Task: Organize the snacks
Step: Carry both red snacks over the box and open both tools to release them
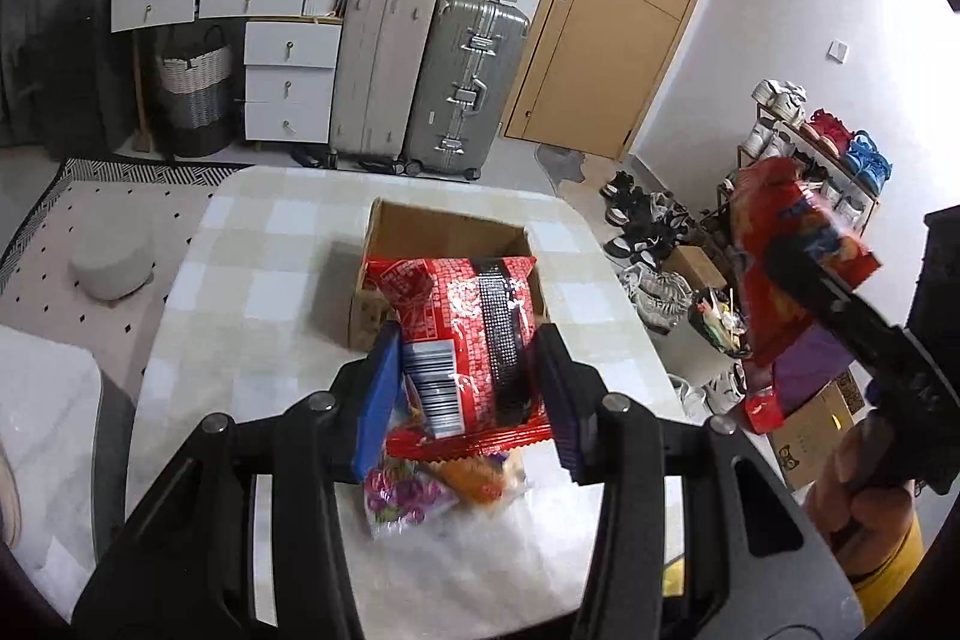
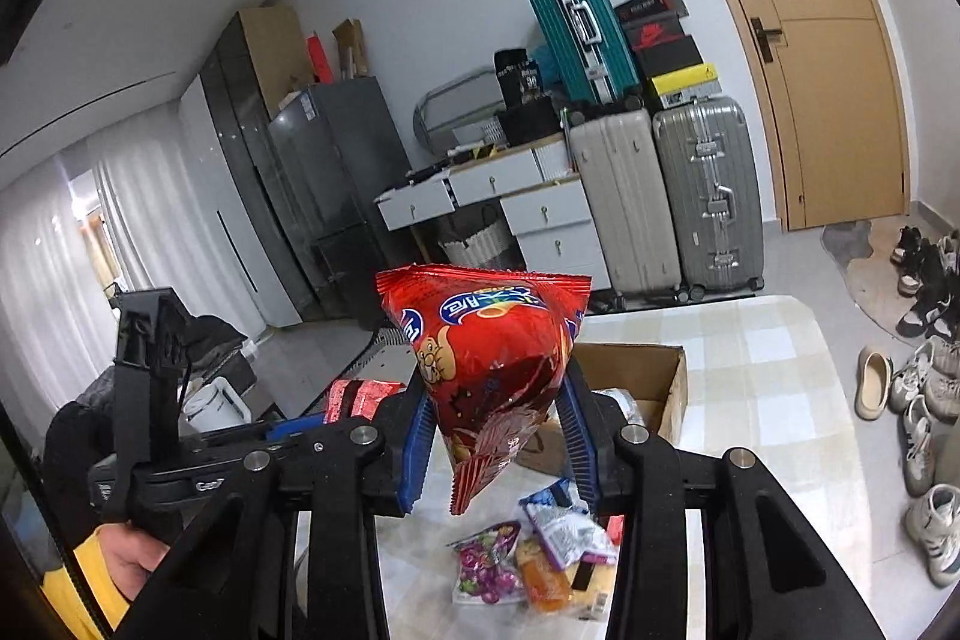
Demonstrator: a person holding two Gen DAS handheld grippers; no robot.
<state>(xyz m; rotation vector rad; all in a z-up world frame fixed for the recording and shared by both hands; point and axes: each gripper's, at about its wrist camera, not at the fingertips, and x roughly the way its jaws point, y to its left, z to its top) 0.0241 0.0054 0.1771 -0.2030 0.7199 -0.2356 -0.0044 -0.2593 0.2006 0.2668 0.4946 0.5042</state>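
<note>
My left gripper (image 1: 465, 376) is shut on a red snack packet with a barcode (image 1: 462, 328), held above the table just short of the open cardboard box (image 1: 444, 226). My right gripper (image 2: 498, 430) is shut on a puffy red chip bag (image 2: 486, 340), held up in the air; the same bag shows in the left wrist view (image 1: 786, 250) off to the right of the table. Small loose snacks lie on the table: a purple candy bag (image 2: 486, 562), an orange packet (image 2: 543, 580) and a blue-white packet (image 2: 564, 520). The box (image 2: 636, 358) also shows behind the chip bag.
The checked tablecloth (image 1: 252, 292) covers a table with rounded corners. Suitcases (image 1: 420, 70) and white drawers (image 1: 288, 82) stand behind it. Shoes (image 1: 654, 244) and a shoe rack (image 1: 810, 142) are on the floor at right. A grey chair (image 1: 54, 436) stands at left.
</note>
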